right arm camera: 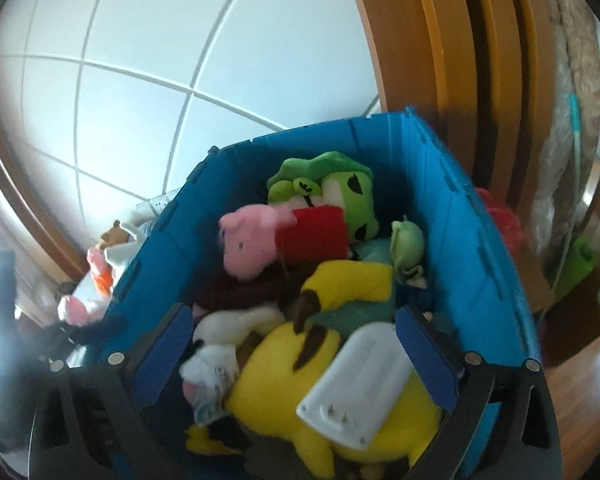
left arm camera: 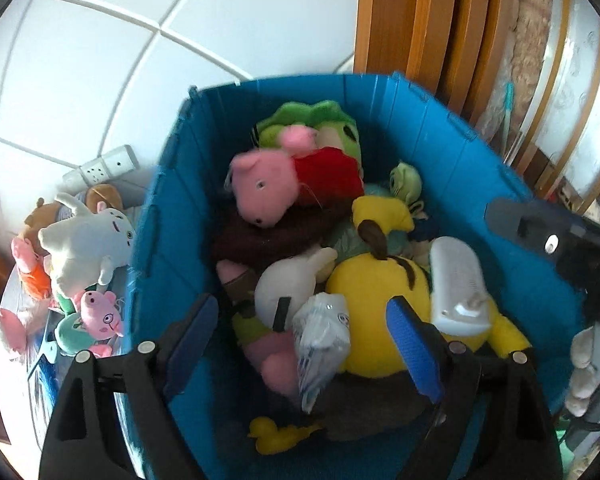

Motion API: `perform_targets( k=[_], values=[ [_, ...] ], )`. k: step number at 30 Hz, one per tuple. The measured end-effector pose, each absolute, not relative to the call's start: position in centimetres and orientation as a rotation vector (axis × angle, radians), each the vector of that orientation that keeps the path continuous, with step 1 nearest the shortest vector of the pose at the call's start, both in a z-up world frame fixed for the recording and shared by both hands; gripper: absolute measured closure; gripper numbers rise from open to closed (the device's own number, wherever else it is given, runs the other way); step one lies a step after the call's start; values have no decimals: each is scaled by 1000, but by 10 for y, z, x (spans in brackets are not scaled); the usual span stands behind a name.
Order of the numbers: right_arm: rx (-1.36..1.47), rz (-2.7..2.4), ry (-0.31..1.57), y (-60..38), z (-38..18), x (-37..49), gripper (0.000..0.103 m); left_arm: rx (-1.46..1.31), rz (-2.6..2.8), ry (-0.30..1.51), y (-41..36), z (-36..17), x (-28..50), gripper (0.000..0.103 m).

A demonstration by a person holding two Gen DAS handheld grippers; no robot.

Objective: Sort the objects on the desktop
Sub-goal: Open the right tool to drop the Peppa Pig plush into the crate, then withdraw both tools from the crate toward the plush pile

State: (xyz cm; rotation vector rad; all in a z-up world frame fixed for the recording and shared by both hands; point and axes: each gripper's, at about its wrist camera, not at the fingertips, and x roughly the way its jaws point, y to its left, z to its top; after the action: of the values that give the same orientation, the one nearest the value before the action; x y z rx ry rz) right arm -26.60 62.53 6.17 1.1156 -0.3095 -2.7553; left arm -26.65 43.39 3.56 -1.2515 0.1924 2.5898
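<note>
A blue bin (left arm camera: 168,240) (right arm camera: 472,248) is full of plush toys: a pink pig in red (left arm camera: 264,188) (right arm camera: 252,244), a green frog (left arm camera: 316,120) (right arm camera: 332,184) and a big yellow plush (left arm camera: 376,312) (right arm camera: 284,384). A white plug adapter (left arm camera: 458,288) (right arm camera: 356,384) lies on the yellow plush. A white crinkled packet (left arm camera: 324,340) (right arm camera: 210,376) rests beside it. My left gripper (left arm camera: 304,348) hovers open over the packet, its pads well clear of it. My right gripper (right arm camera: 296,356) is open above the adapter, holding nothing.
Outside the bin on the left lie more toys: a white plush (left arm camera: 88,244), a small pink pig (left arm camera: 100,316) and a white power strip (left arm camera: 104,166). A yellow rubber duck (left arm camera: 276,434) sits at the bin's near side. Wooden door frames (left arm camera: 420,20) stand behind, over white floor tiles.
</note>
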Motion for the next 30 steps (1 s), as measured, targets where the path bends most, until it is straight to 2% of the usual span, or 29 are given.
perform_targets(
  k=[9,22,30],
  values=[
    [1120,-2873,-129,602,60,-216,1,-1166,2617,188,425,45,-226,16],
    [1093,-2907,-148,600,62,-188,1,-1130,2673,156,403,45,-198,16],
    [1069,-2886,-97,565,47,-176,1,-1124,2770,71,350,39,-176,16]
  ],
)
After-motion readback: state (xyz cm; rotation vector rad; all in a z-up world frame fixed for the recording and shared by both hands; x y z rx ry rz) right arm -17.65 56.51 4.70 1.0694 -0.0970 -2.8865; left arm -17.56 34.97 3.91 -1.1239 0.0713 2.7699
